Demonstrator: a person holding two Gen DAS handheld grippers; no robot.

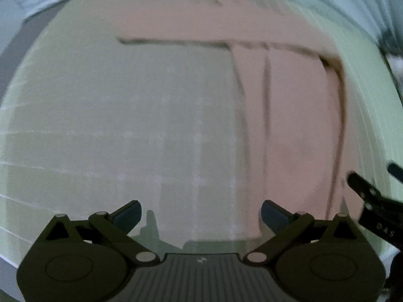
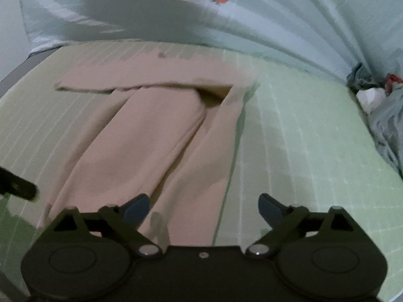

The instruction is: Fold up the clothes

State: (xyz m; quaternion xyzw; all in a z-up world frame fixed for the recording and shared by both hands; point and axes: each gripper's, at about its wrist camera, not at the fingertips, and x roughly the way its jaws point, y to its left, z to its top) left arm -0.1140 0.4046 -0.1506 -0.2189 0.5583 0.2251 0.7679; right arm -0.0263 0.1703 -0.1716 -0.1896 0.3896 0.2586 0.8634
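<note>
Pink garment [image 2: 141,136] spread flat on a pale green gridded bed [image 2: 289,130] — partly folded already, by the look of it: a long panel laid lengthwise over the middle, a band across the far end, a narrower strip along the right side. Light blue sheet with carrot print [image 2: 226,20] bunched up behind; small heap of other cloth [image 2: 377,93] at the far right edge of the bed.

Both tongs wide apart and gripping nothing. Left tongs [image 1: 200,212] hovering over the bed's bare grid just left of the garment's long edge; right tongs [image 2: 202,207] over the near end of the garment, left pad above the pink cloth, right pad above the green surface. Left wrist view badly blurred, so cloth edges there only roughly readable.

Step in hand, as a judgement: somewhere mid-fold, with lengthwise folds in place and the bundle long and narrow. Could equally be a pause between folds or a release just after one — not settled by these views.

Next fold likely crosswise: calls for a clean pinch on all layers at the near end, both corners matched, lifted level so the stacked panels do not slide apart.
</note>
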